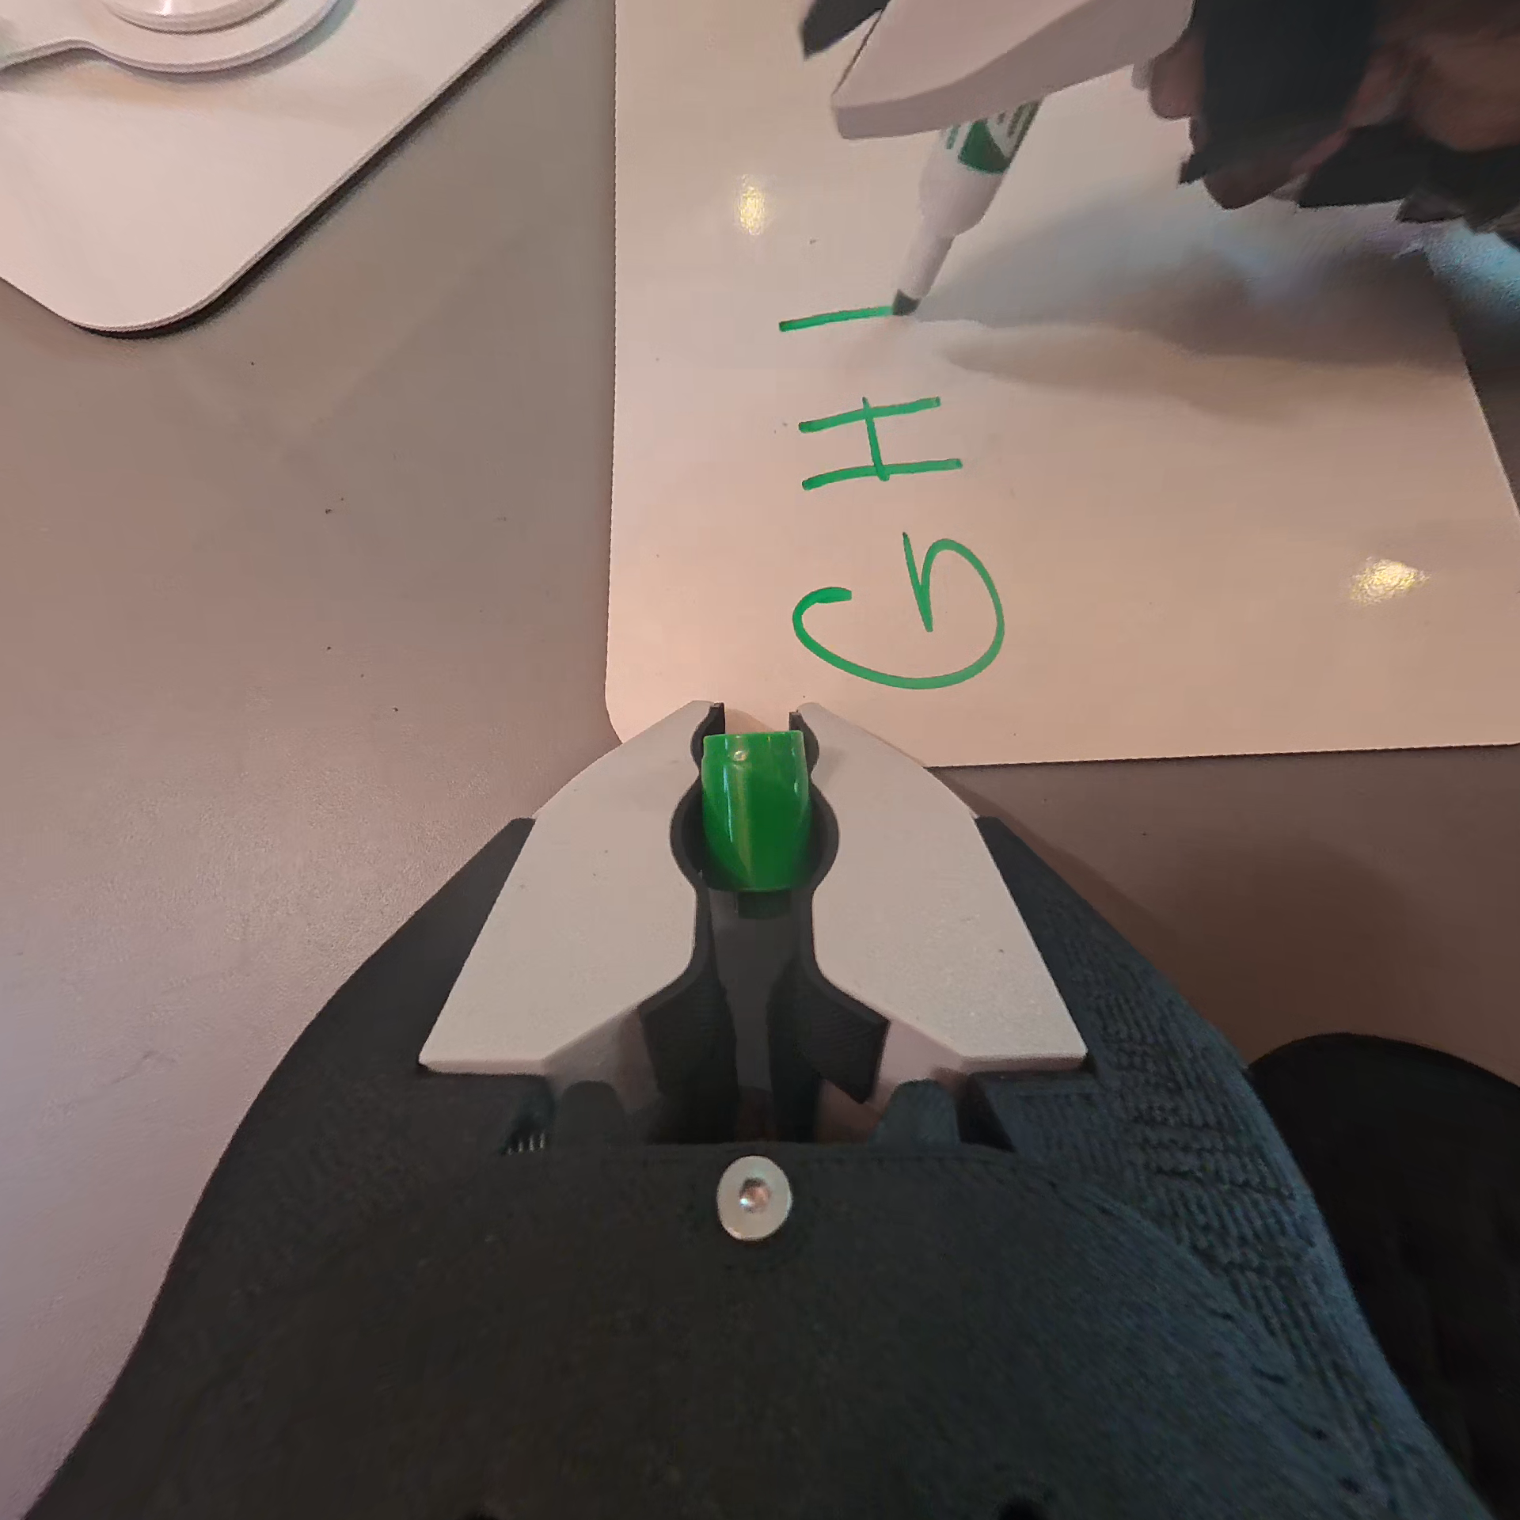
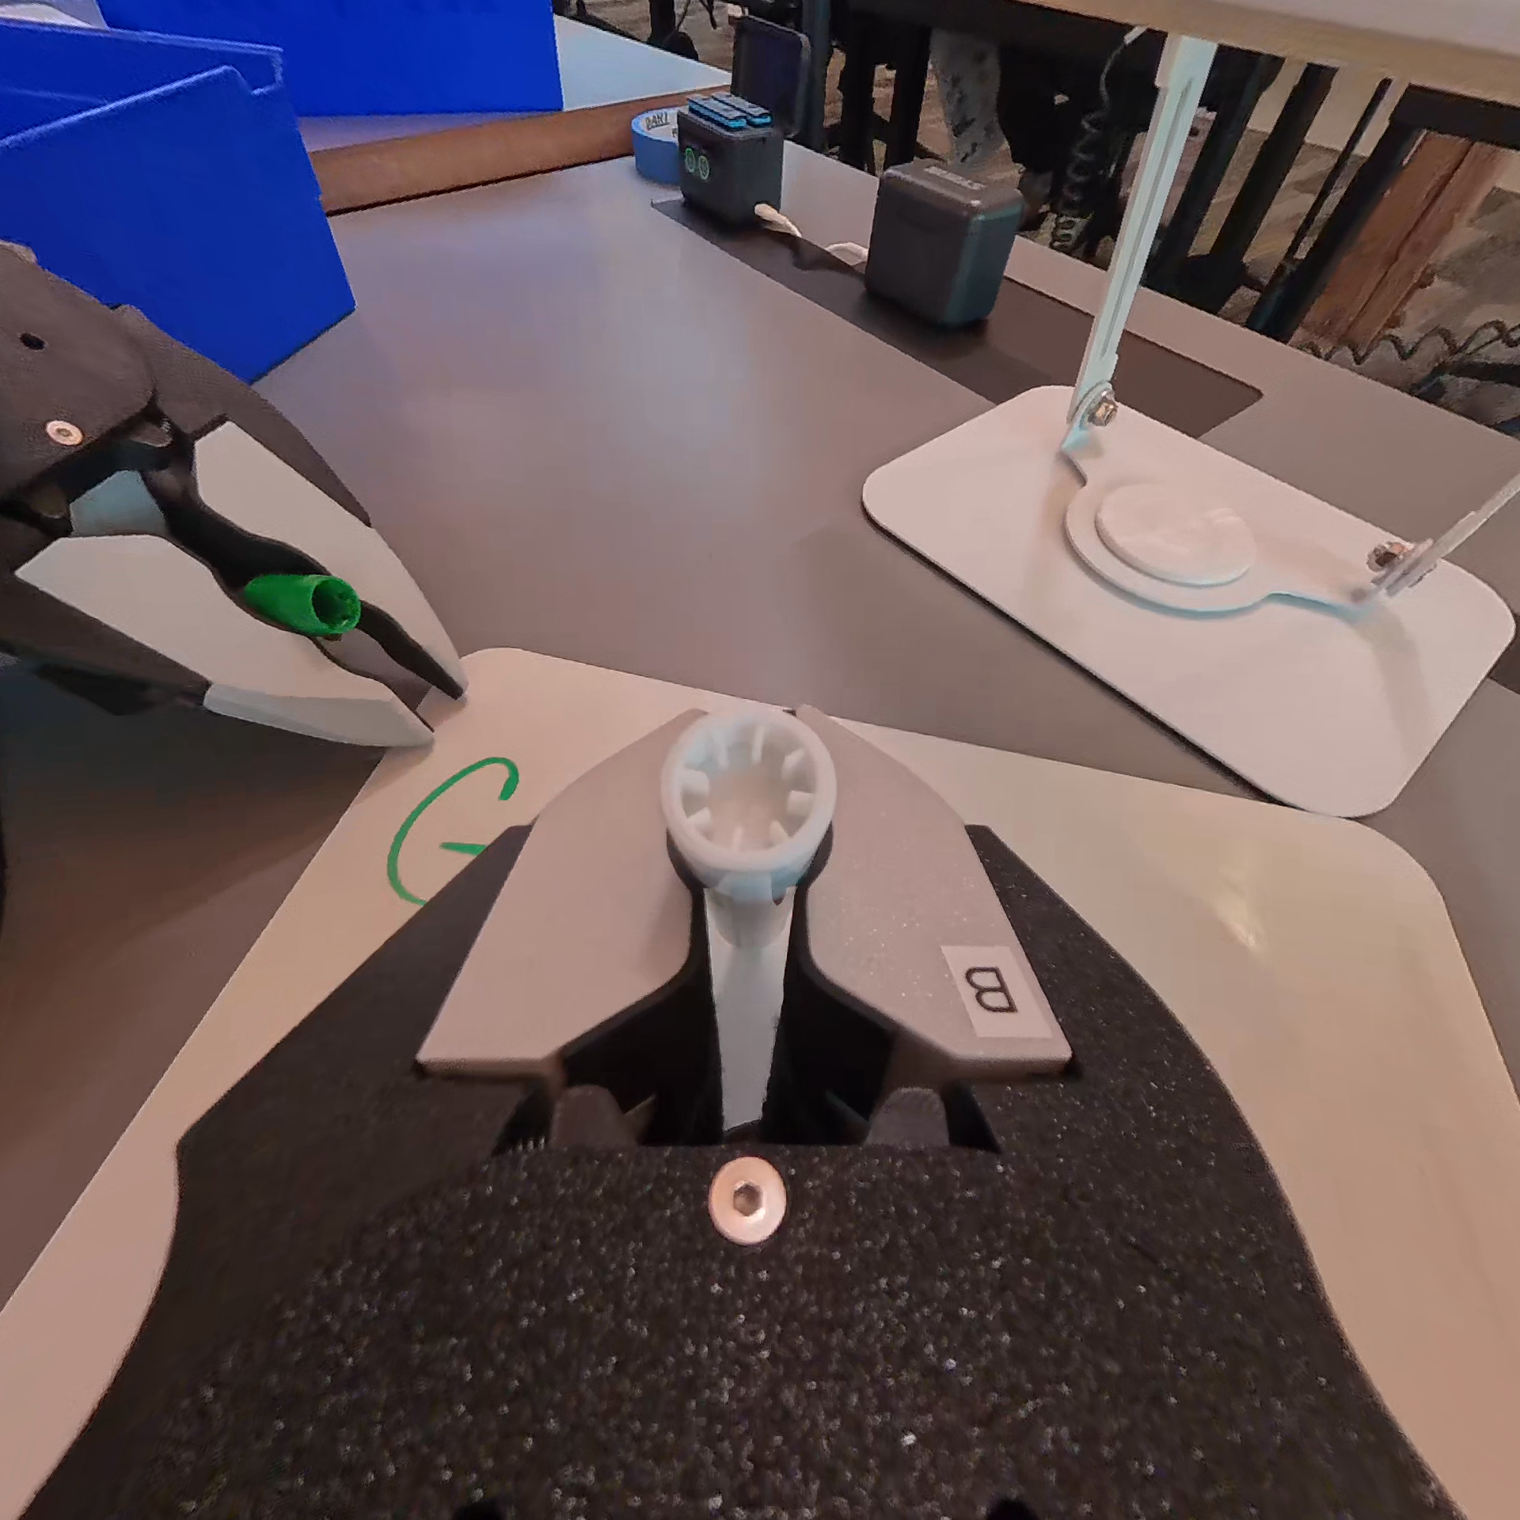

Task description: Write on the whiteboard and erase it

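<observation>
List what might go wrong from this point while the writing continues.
1. The marker is tilted with its tip on the whiteboard; pressing harder might make it slip in the right gripper.
2. The board lies loose on the table, so a stroke could shift it.
3. The left gripper pinches the green cap near its tips; it could drop.

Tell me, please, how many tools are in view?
2. The left tool is at a corner of the whiteboard, shut on a green cap. The right tool is over the whiteboard, shut on the marker.
</observation>
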`<state>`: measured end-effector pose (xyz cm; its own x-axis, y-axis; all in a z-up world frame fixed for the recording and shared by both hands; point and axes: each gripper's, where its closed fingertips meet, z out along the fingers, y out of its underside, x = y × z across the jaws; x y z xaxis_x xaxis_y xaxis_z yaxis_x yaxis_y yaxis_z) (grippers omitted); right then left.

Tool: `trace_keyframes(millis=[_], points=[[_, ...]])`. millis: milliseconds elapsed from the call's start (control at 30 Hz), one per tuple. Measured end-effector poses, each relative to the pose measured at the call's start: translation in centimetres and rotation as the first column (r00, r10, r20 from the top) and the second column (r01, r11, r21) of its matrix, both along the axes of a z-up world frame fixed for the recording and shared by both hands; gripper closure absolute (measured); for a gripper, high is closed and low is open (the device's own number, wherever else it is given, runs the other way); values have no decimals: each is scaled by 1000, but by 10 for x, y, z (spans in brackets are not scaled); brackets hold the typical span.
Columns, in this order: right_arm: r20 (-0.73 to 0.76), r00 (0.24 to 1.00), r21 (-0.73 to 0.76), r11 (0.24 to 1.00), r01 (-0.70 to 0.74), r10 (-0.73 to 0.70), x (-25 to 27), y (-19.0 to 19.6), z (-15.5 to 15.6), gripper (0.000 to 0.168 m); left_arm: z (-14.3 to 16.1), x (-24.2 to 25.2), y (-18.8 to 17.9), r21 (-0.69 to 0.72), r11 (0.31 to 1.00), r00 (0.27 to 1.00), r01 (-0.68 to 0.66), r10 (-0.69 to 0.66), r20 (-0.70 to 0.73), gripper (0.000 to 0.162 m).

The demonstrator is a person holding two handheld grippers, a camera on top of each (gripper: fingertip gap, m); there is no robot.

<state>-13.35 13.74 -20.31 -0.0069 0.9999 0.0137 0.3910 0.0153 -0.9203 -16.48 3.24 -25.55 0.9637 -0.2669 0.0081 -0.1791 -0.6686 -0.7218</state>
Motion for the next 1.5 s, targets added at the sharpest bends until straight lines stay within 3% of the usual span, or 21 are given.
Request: trace_keyframes(millis=[167, 300, 500, 600, 767, 933, 1133, 1333, 1500], points=[[-87, 995, -2, 999, -48, 48, -25, -8, 16, 153, 0, 0, 0, 2, 1000, 1000, 3, -3, -4, 145], [-42, 995, 4, 996, -85, 85, -34, -16, 3, 153, -1, 1, 0, 1, 1000, 1000, 3, -3, 2, 145], [-52, 999, 9, 1000, 15, -14, -21, 18, 5, 153, -1, 0, 0, 0, 1000, 1000, 3, -3, 0, 145], [-83, 997, 1, 1000, -7, 7, -10, 6, 14, 153, 0, 1, 0, 1, 1000, 1000, 3, -3, 2, 145], [-36, 998, -11, 998, -60, 60, 2, -17, 4, 153, 0, 1, 0, 2, 1000, 1000, 4, -4, 1, 145], [-5, 1000, -6, 1000, 25, -25, 8, 19, 0, 153, 0, 1, 0, 2, 1000, 1000, 4, -4, 1, 145], [-62, 998, 25, 999, 20, -18, -14, 39, 14, 153, -1, 1, 0, 1, 1000, 1000, 6, -6, 1, 146], [-17, 999, 53, 998, -37, 38, -32, 39, 1, 153, 0, 1, 0, 1, 1000, 1000, 6, -6, 6, 145], [5, 1000, 64, 998, 6, -7, -7, 49, -1, 153, -1, 1, 0, 1, 1000, 1000, 6, -6, 4, 145]])
